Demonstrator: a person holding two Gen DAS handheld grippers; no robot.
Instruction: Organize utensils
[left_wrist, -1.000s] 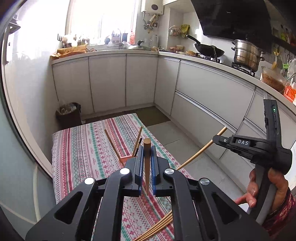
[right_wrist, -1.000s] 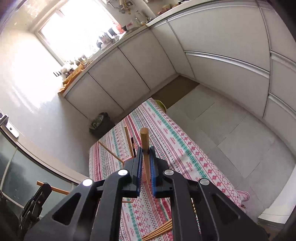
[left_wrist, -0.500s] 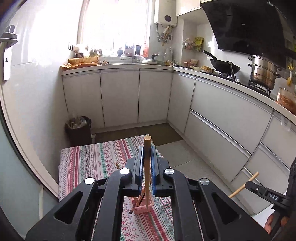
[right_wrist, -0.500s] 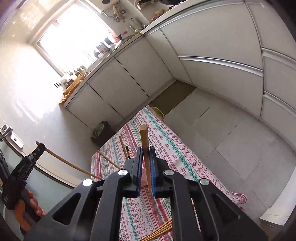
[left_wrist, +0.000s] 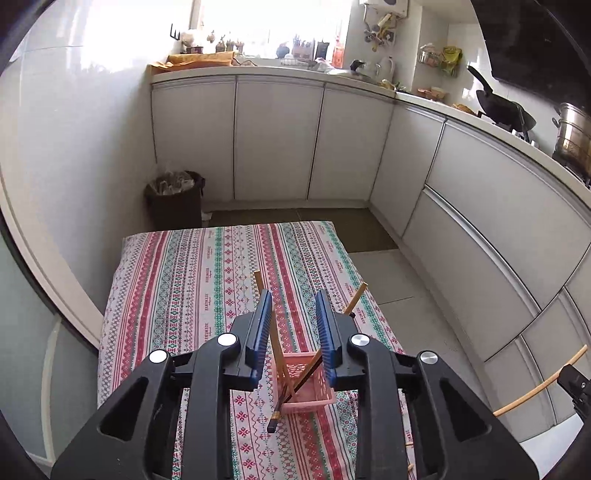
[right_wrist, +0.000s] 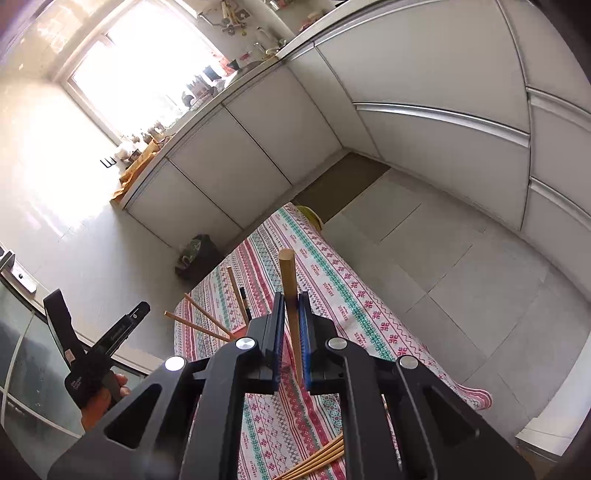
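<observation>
Cloth (left_wrist: 192, 295) on the counter: white ground, lengthwise stripes of red, pink and green geometric motifs. Basket (left_wrist: 308, 387), lower centre of the left wrist view: pink, open lattice. Chopsticks (left_wrist: 263, 291) in it: light tan wood; one (left_wrist: 291, 393) dark brown-black. Left gripper (left_wrist: 293, 332): black body, blue pads, silver screws. Cabinets (left_wrist: 273, 136): white. Bin (left_wrist: 175, 201), mid left: dark brown.

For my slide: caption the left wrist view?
Left gripper opening above pink basket of chopsticks on striped cloth.
</observation>
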